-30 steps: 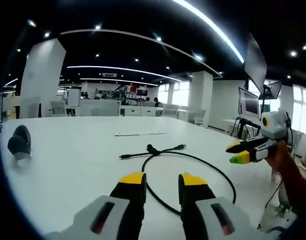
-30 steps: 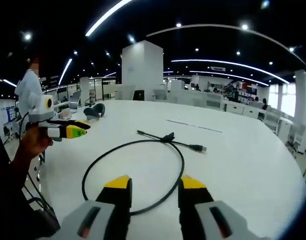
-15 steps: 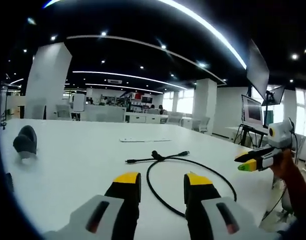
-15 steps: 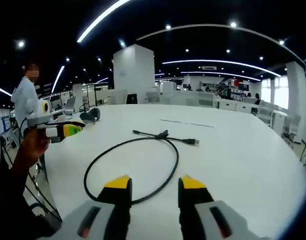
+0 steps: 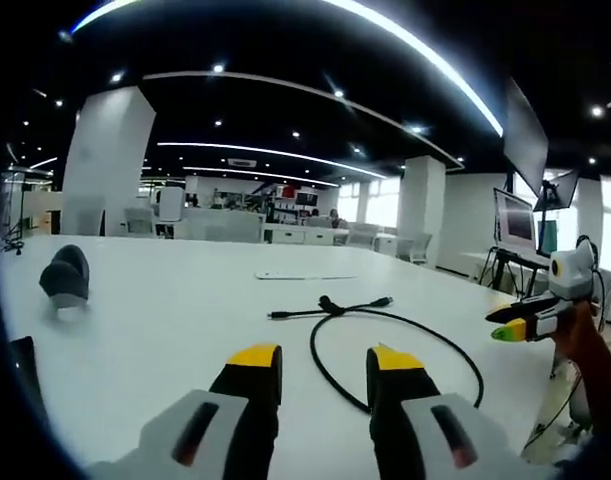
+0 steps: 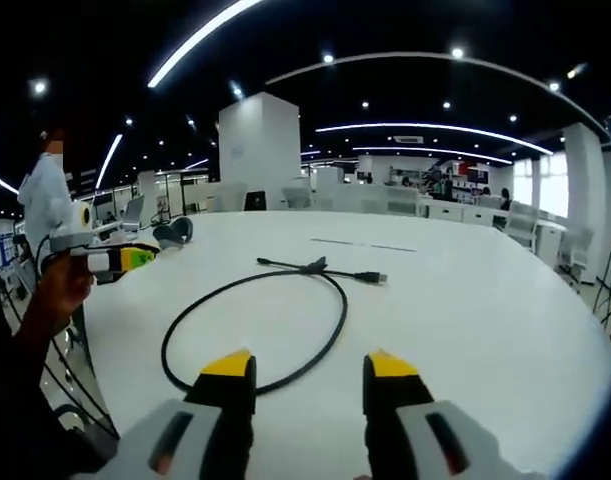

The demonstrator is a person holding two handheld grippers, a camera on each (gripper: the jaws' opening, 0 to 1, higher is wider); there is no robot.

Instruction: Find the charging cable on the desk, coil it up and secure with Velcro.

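Hovering above the near edge of the white desk (image 6: 505, 300), the right gripper (image 6: 310, 365) and left gripper (image 5: 323, 357) both stand with jaws parted and nothing held. Just beyond each lies the charging cable (image 6: 337, 320) in one loose loop, its near arc closest to the jaws. Farther off, the loop closes at a Velcro strap (image 6: 315, 266), both plug ends trailing past it.

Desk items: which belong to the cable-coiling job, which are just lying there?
Job:
- black charging cable, lying in one loose loop, ends crossed
- strap at the crossing, probably the Velcro
- left gripper and right gripper, jaws open, holding nothing

Lying about:
- dark rounded object, far side
- flat white strip
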